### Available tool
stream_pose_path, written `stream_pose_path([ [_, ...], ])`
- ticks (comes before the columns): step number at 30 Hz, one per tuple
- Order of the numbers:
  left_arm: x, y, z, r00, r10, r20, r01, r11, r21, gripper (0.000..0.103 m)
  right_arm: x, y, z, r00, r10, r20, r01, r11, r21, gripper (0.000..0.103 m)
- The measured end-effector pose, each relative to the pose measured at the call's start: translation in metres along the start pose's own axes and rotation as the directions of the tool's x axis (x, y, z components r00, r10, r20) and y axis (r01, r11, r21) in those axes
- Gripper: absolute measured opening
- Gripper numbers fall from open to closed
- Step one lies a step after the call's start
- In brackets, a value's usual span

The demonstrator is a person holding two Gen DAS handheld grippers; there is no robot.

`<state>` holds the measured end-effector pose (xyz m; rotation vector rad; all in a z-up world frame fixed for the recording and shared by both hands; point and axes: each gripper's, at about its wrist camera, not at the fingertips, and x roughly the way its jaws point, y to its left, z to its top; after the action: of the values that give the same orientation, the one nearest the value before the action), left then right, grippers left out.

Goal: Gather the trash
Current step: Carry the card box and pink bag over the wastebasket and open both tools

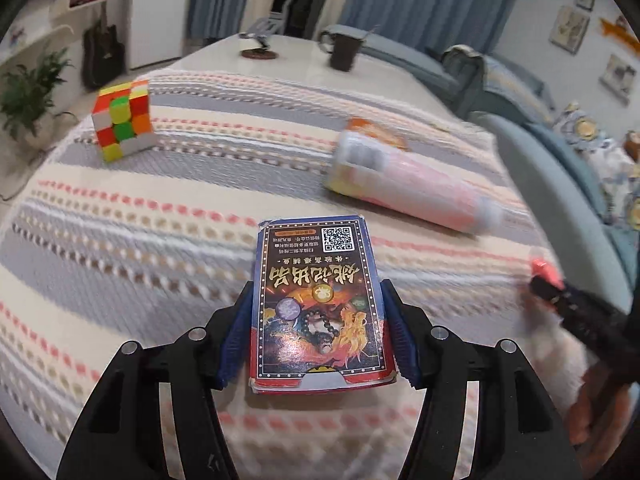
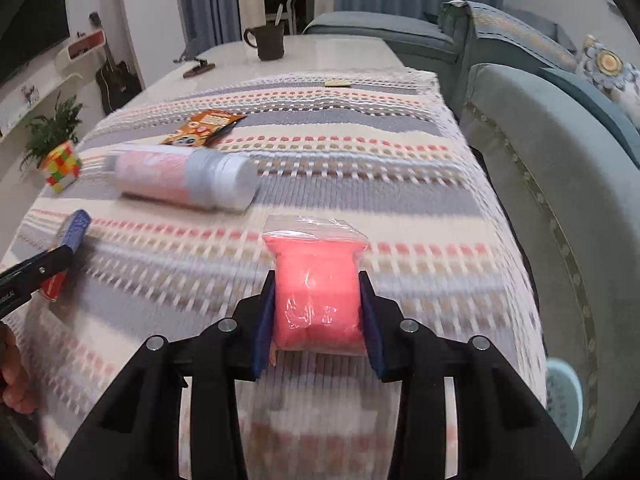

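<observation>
My left gripper point(image 1: 318, 300) is shut on a printed card box point(image 1: 318, 280), blue and red with a QR code, held above the striped tablecloth. My right gripper point(image 2: 318, 292) is shut on a small clear bag of pink stuff point(image 2: 318, 280). The right gripper shows at the right edge of the left wrist view point(image 1: 560, 292); the left gripper shows at the left edge of the right wrist view point(image 2: 60, 248). A pink-and-white bottle point(image 1: 408, 188) point(image 2: 184, 180) lies on its side on the cloth. An orange snack wrapper point(image 2: 204, 128) point(image 1: 376, 132) lies behind it.
A Rubik's cube point(image 1: 122, 120) point(image 2: 60, 166) stands at the cloth's far left. A dark mug point(image 1: 344, 50) point(image 2: 270, 42) and a small dark object point(image 2: 198, 70) sit on the bare table point(image 2: 340, 52) beyond. A teal sofa point(image 2: 540, 140) flanks the right. A light blue basket point(image 2: 562, 400) sits below right.
</observation>
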<state>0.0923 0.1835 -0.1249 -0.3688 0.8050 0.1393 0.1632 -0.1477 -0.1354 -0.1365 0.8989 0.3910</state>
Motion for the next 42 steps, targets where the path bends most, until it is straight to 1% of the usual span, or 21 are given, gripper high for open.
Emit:
stream_pose_path([
  [3,-0.024,-0.02,-0.005,0.998,-0.055,0.02,0.055,0.998,0.023,0.058,-0.027,-0.006,-0.016,1.0,0.004,0.022,-0.004,1.0,0.012,0.035],
  [6,-0.049,-0.049,-0.006,0.993,-0.107,0.045,0.104,0.992,0.066,0.058,-0.057,-0.015,-0.024,0.999,-0.021,0.05,0.021,1.0,0.01,0.035],
  [10,-0.074,-0.094,-0.01,0.983,-0.167,0.069,0.157,0.978,0.14,0.058,-0.107,-0.044,-0.032,0.992,-0.046,0.117,0.036,0.996,0.083,0.035],
  [12,-0.085,-0.123,-0.012,0.975,-0.209,0.071,0.194,0.965,0.176,0.058,-0.129,-0.059,-0.035,0.987,-0.066,0.145,0.049,0.992,0.118,0.035],
  [14,-0.093,-0.156,-0.016,0.964,-0.256,0.064,0.236,0.946,0.224,0.058,-0.153,-0.08,-0.041,0.983,-0.078,0.168,0.051,0.986,0.161,0.035],
  [16,-0.097,-0.179,-0.02,0.957,-0.286,0.051,0.264,0.929,0.258,0.058,-0.167,-0.099,-0.046,0.981,-0.086,0.173,0.051,0.979,0.199,0.035],
  [19,-0.101,-0.222,-0.027,0.939,-0.342,0.02,0.319,0.895,0.311,0.058,-0.186,-0.128,-0.059,0.975,-0.142,0.172,0.097,0.964,0.248,0.035],
  [22,-0.098,-0.263,-0.037,0.921,-0.388,-0.026,0.371,0.857,0.356,0.058,-0.199,-0.16,-0.076,0.972,-0.182,0.15,0.126,0.939,0.321,0.035],
  [24,-0.091,-0.288,-0.044,0.908,-0.414,-0.069,0.408,0.832,0.376,0.058,-0.204,-0.177,-0.087,0.97,-0.201,0.134,0.142,0.922,0.359,0.035],
  [25,-0.085,-0.305,-0.052,0.898,-0.426,-0.109,0.433,0.813,0.39,0.058,-0.208,-0.187,-0.095,0.969,-0.212,0.125,0.151,0.913,0.38,0.035],
  [28,-0.068,-0.335,-0.07,0.884,-0.43,-0.184,0.466,0.776,0.426,0.058,-0.208,-0.215,-0.114,0.97,-0.229,0.077,0.172,0.877,0.448,0.035],
  [30,-0.054,-0.356,-0.084,0.872,-0.426,-0.24,0.489,0.75,0.446,0.058,-0.206,-0.227,-0.125,0.971,-0.23,0.062,0.174,0.862,0.475,0.035],
  [33,-0.031,-0.381,-0.101,0.853,-0.412,-0.321,0.52,0.725,0.451,0.058,-0.203,-0.243,-0.145,0.969,-0.246,0.021,0.201,0.834,0.514,0.035],
  [35,-0.018,-0.392,-0.111,0.848,-0.393,-0.355,0.525,0.715,0.461,0.058,-0.197,-0.252,-0.155,0.971,-0.24,-0.009,0.207,0.818,0.537,0.035],
  [38,0.0,-0.404,-0.123,0.851,-0.354,-0.389,0.516,0.706,0.485,0.059,-0.179,-0.266,-0.17,0.972,-0.225,-0.074,0.227,0.793,0.566,0.035],
  [40,0.008,-0.408,-0.127,0.845,-0.345,-0.409,0.522,0.702,0.485,0.06,-0.171,-0.271,-0.177,0.972,-0.217,-0.094,0.231,0.787,0.572,0.036],
  [41,0.01,-0.408,-0.126,0.839,-0.352,-0.415,0.53,0.701,0.477,0.062,-0.169,-0.273,-0.179,0.972,-0.217,-0.095,0.231,0.784,0.576,0.036],
  [42,0.01,-0.407,-0.124,0.835,-0.357,-0.419,0.536,0.701,0.47,0.069,-0.165,-0.276,-0.182,0.972,-0.212,-0.102,0.231,0.779,0.583,0.037],
])
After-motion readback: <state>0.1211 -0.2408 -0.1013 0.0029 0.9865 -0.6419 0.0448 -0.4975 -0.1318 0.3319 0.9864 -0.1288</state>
